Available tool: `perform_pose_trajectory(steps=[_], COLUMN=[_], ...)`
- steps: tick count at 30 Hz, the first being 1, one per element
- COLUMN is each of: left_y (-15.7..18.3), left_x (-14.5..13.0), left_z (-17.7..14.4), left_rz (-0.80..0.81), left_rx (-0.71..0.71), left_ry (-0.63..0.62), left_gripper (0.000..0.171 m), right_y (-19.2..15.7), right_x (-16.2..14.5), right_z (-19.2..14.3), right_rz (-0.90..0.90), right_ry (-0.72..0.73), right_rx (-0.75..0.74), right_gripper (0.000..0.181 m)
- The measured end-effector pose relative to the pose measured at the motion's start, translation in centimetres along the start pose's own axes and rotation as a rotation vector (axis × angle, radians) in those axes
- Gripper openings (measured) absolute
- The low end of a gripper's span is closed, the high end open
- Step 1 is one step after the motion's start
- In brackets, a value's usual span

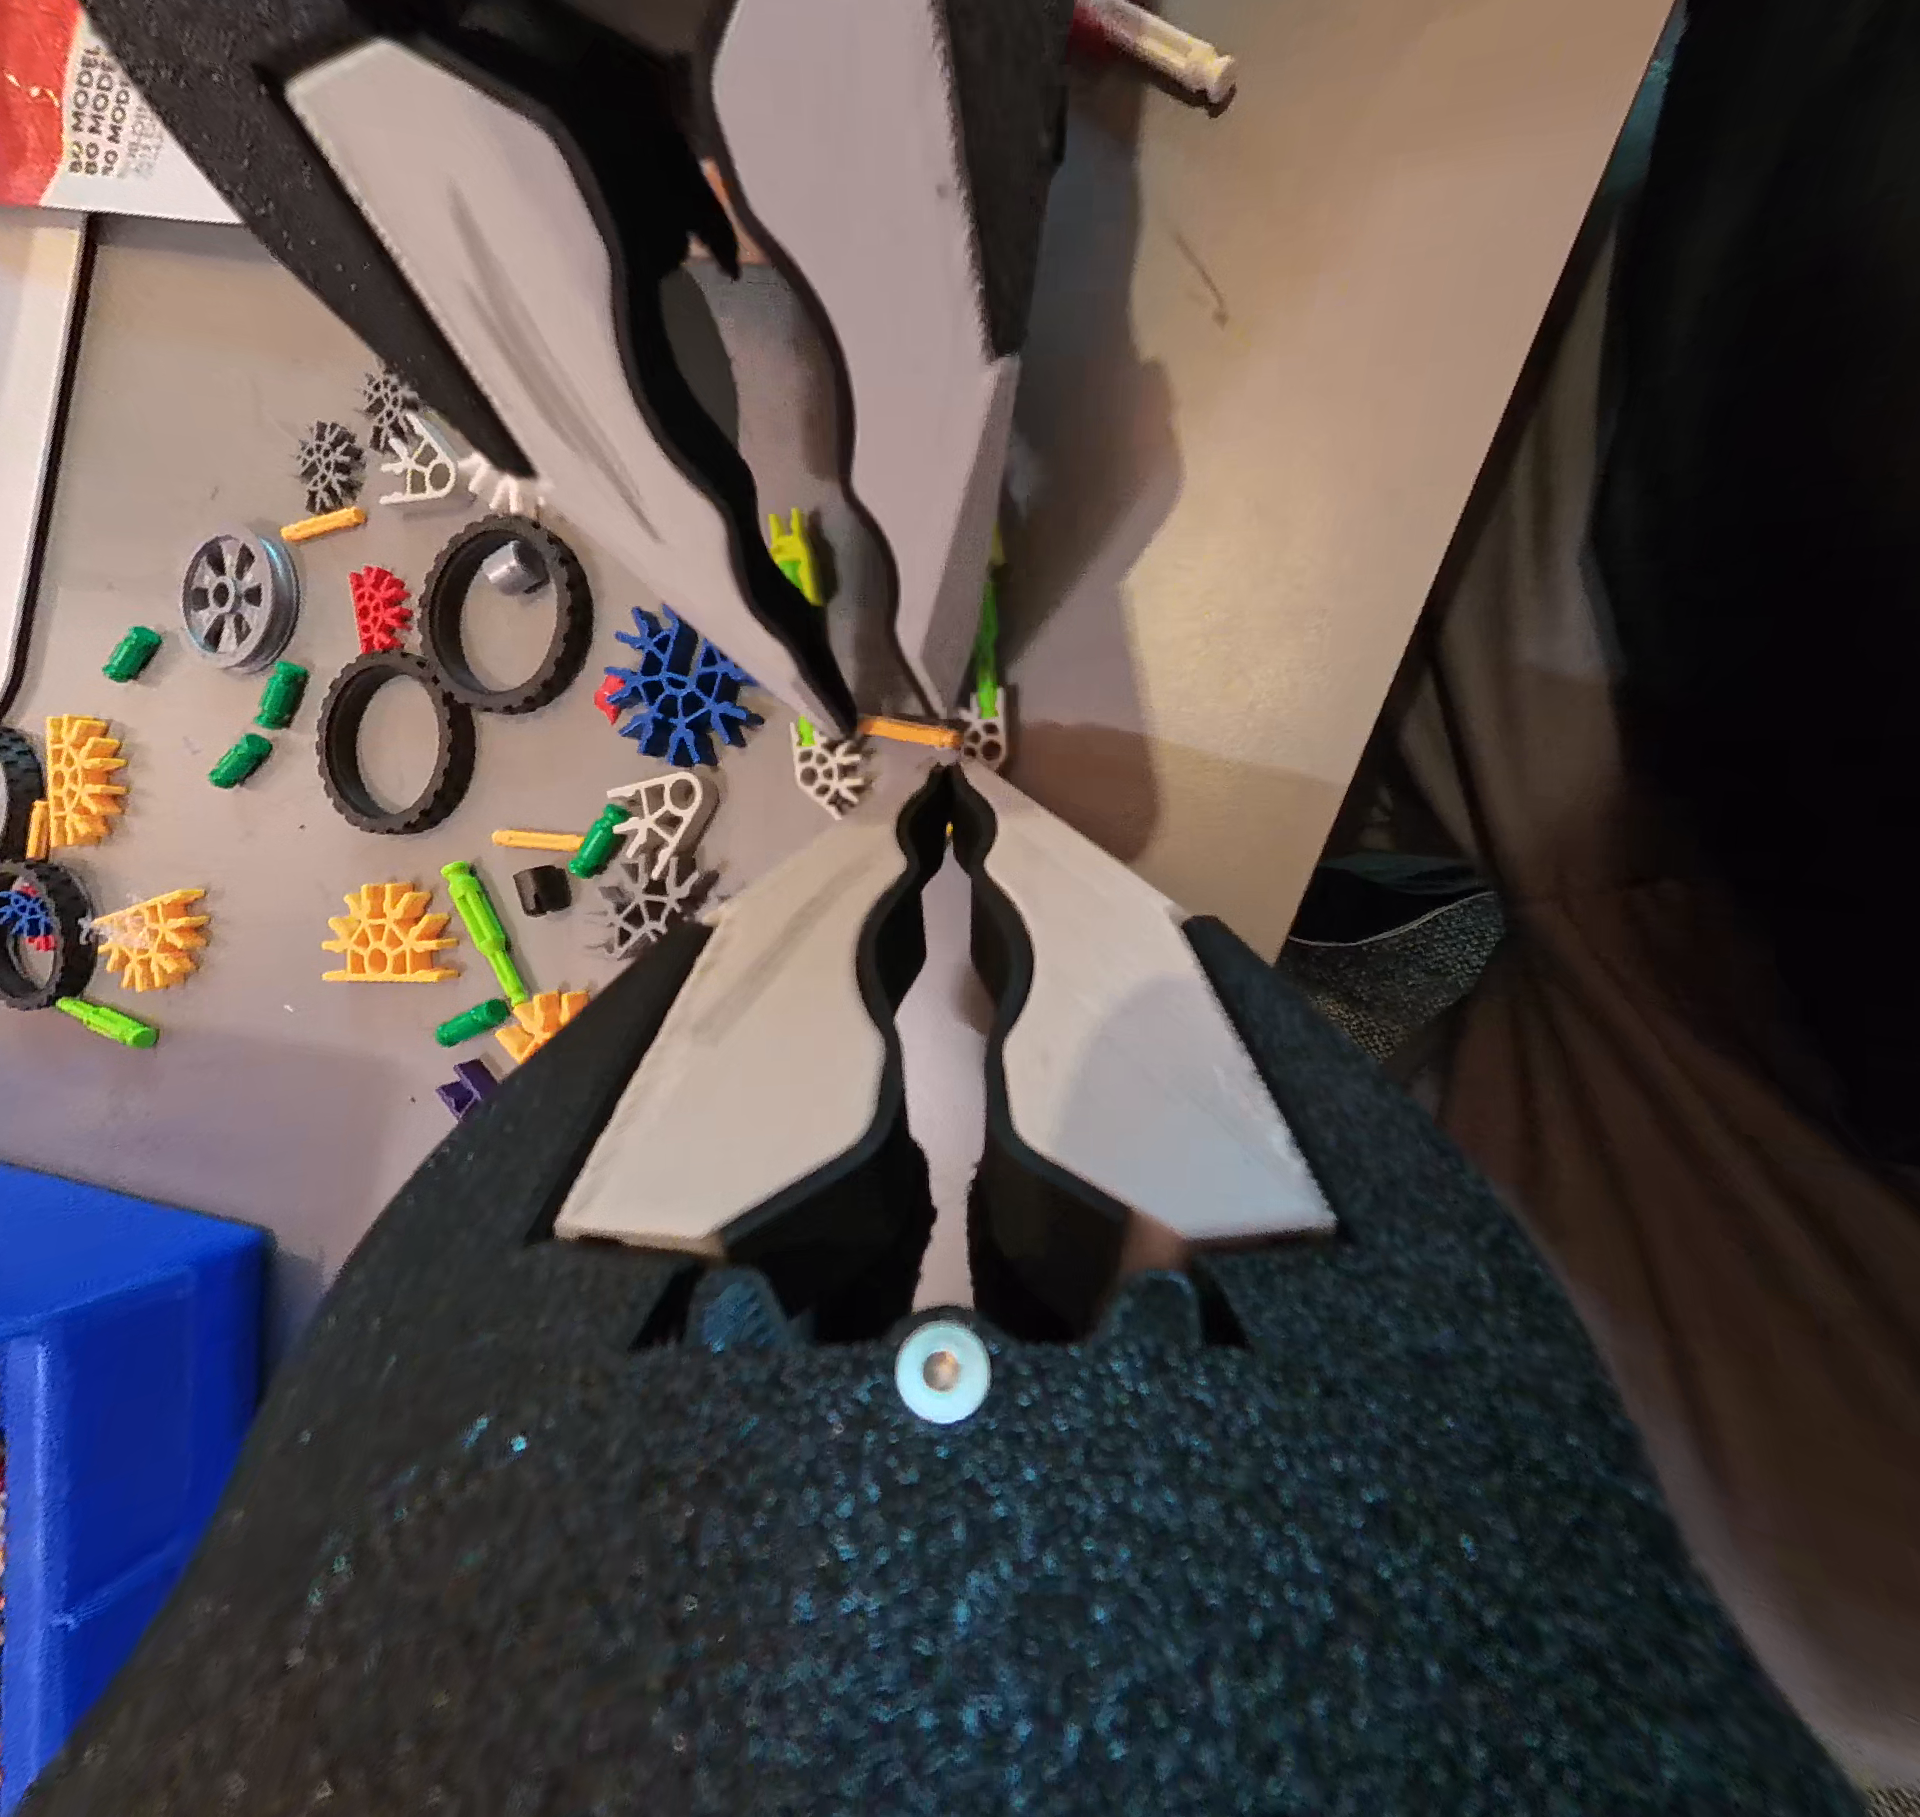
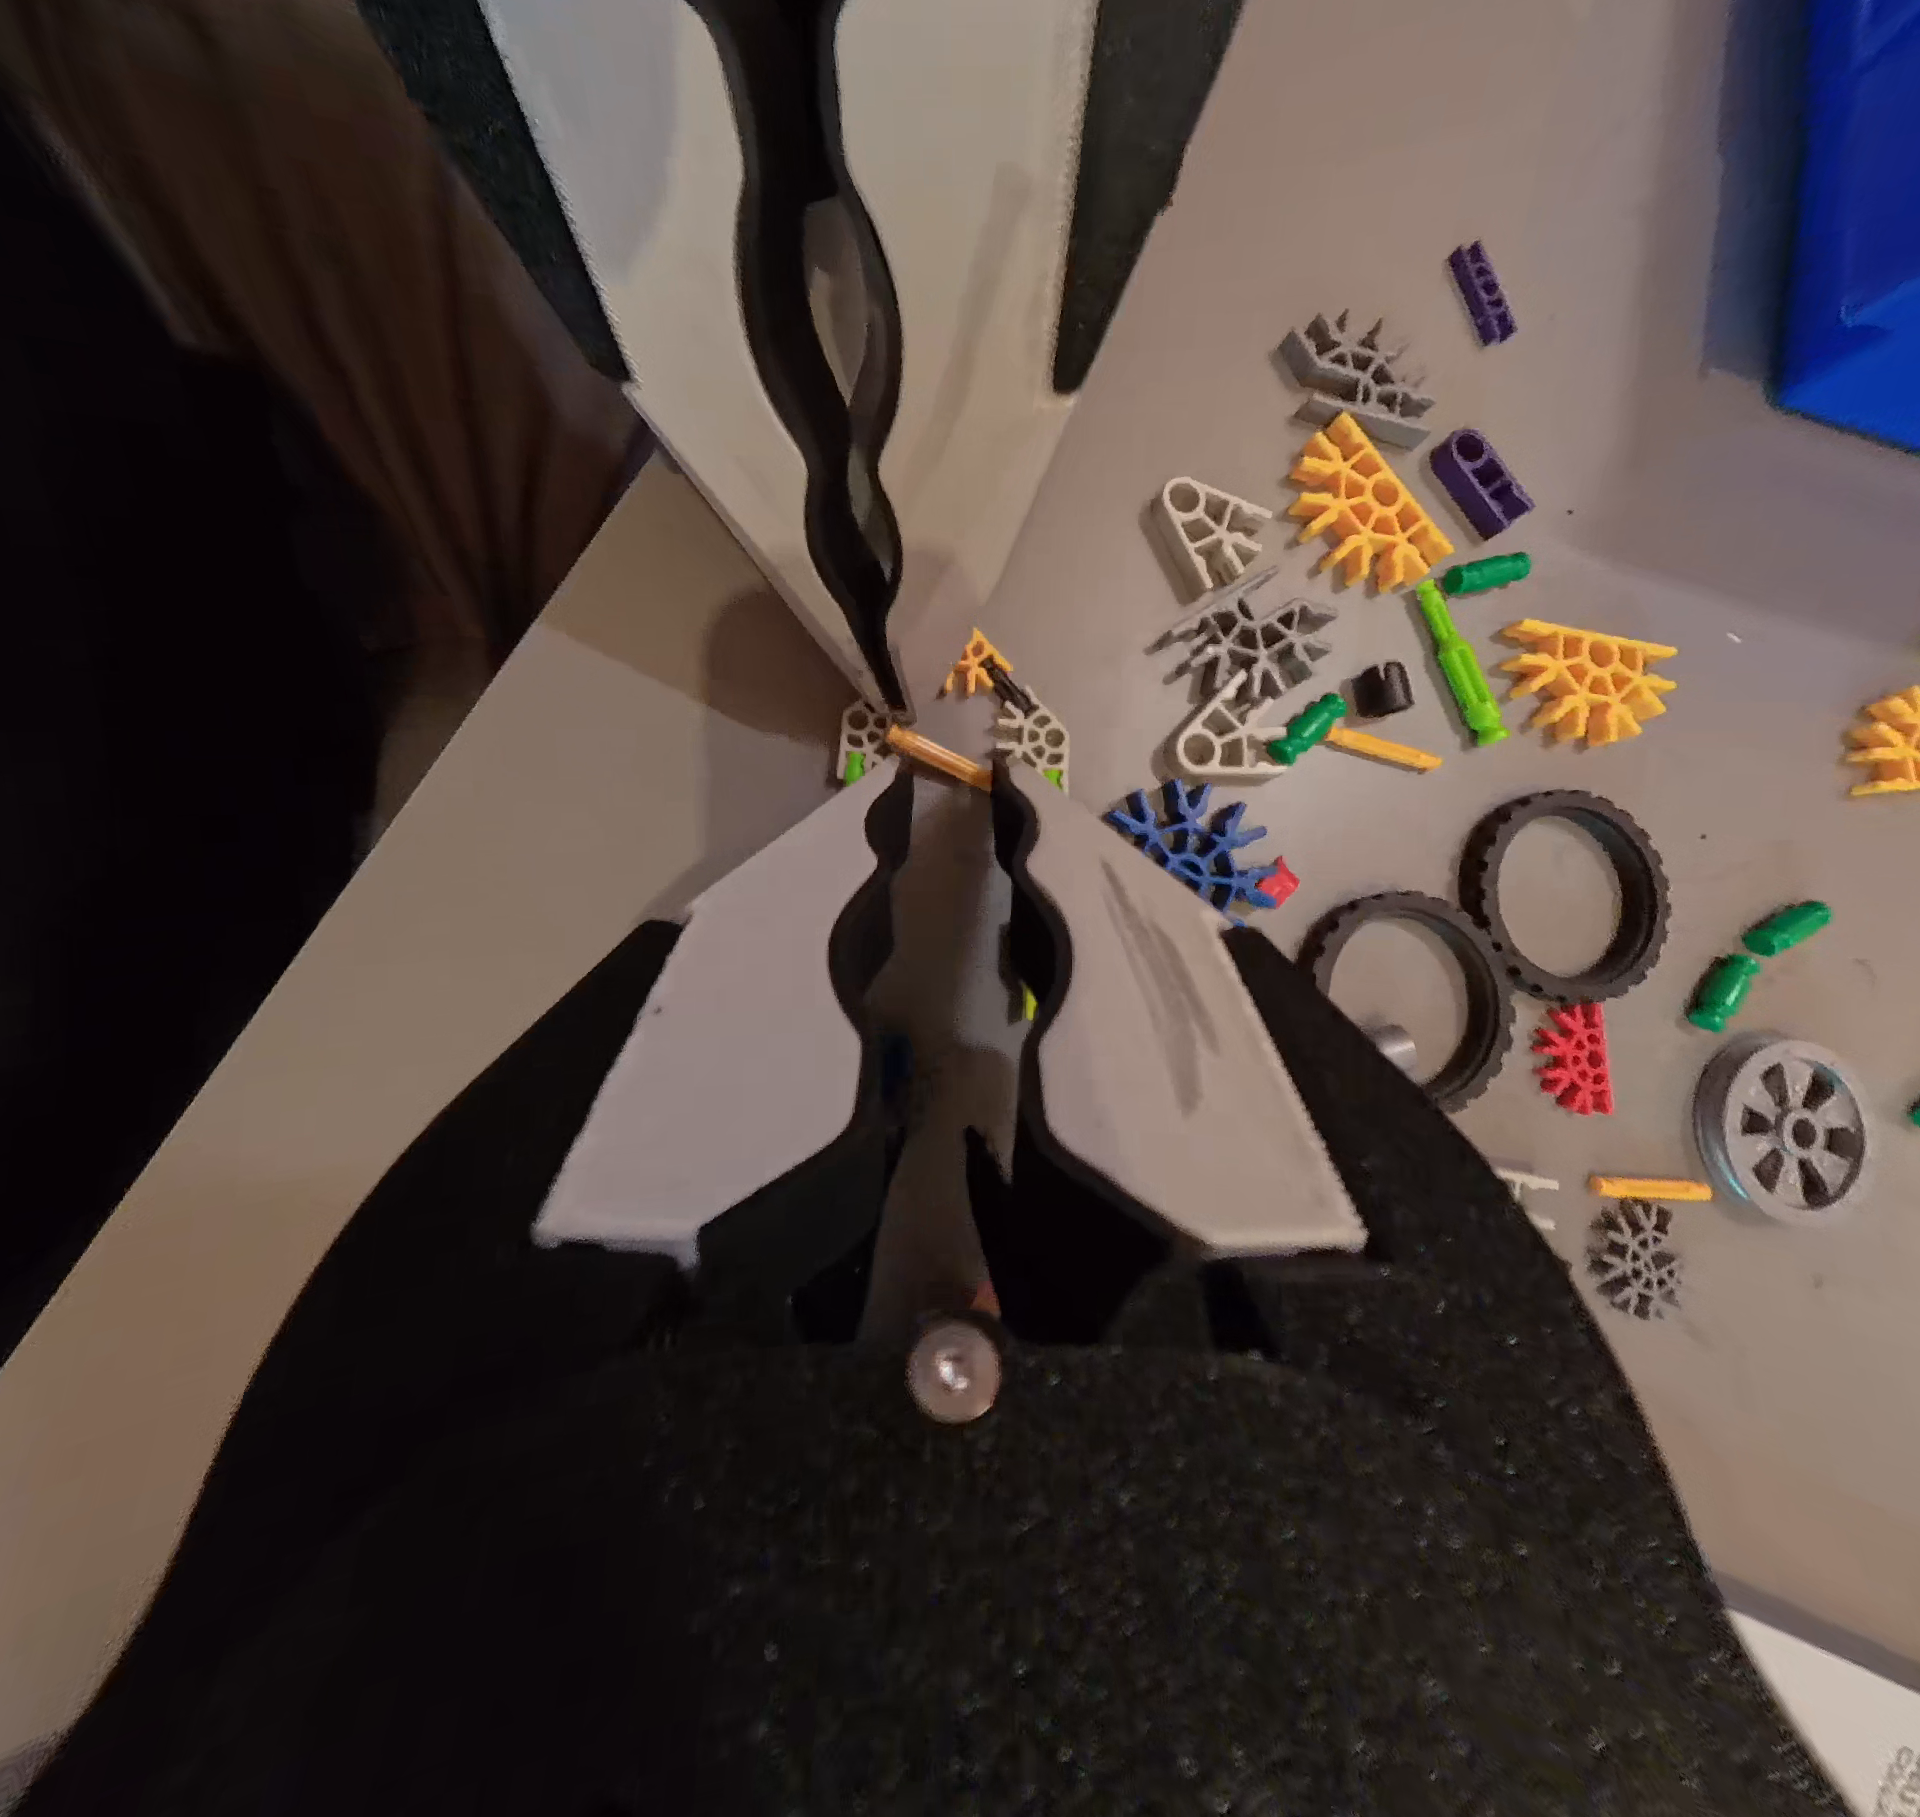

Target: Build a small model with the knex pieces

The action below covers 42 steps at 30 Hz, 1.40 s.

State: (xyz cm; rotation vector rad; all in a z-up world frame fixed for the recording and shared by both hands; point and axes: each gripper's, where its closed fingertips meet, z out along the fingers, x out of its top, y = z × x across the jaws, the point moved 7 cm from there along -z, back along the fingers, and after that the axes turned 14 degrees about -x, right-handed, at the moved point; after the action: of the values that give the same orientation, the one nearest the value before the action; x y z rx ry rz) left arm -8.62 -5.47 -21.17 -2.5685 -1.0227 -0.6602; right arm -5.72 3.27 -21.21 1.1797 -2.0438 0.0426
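A small build hangs over the grey table (image 1: 1247,417): an orange rod (image 1: 909,730) with a grey connector (image 1: 831,770) at one end and a paler one (image 1: 985,737) at the other, green rods attached. My left gripper (image 1: 945,780) is shut, tips pinched at the rod's end by the paler connector. My right gripper (image 1: 904,718) comes from above, its fingertips close around the rod. In the right wrist view the right gripper (image 2: 951,780) straddles the orange rod (image 2: 935,754), and the left gripper (image 2: 891,702) is shut by the pale connector (image 2: 862,733).
Loose parts lie beside the grippers: two black tyres (image 1: 509,614), a grey wheel hub (image 1: 239,601), a blue connector (image 1: 681,687), yellow connectors (image 1: 390,936), green rods. A blue bin (image 1: 114,1404) stands nearby. The table edge (image 1: 1455,624) runs close by, with dark cloth beyond.
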Motion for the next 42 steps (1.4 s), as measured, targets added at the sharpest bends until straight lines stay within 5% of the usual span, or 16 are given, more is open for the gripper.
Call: perform_pose_trajectory(steps=[16, 27, 42], left_y=[-0.2, 0.1, -0.2], left_x=[-0.5, -1.3, -1.7], left_z=[-0.2, -1.5, -0.2], left_rz=[0.012, -0.196, -0.24], left_rx=[0.032, 0.076, 0.076], left_ry=[0.047, 0.212, 0.234], left_gripper=[0.0, 0.013, 0.016], right_y=[-0.6, -0.1, 0.0], right_x=[0.4, 0.6, 1.4], right_z=[-0.2, -0.9, -0.1], right_rz=[-0.15, -0.144, -0.479], right_ry=[-0.016, -0.014, -0.115], right_rx=[0.012, 0.01, 0.006], right_gripper=[0.0, 0.0, 0.0])
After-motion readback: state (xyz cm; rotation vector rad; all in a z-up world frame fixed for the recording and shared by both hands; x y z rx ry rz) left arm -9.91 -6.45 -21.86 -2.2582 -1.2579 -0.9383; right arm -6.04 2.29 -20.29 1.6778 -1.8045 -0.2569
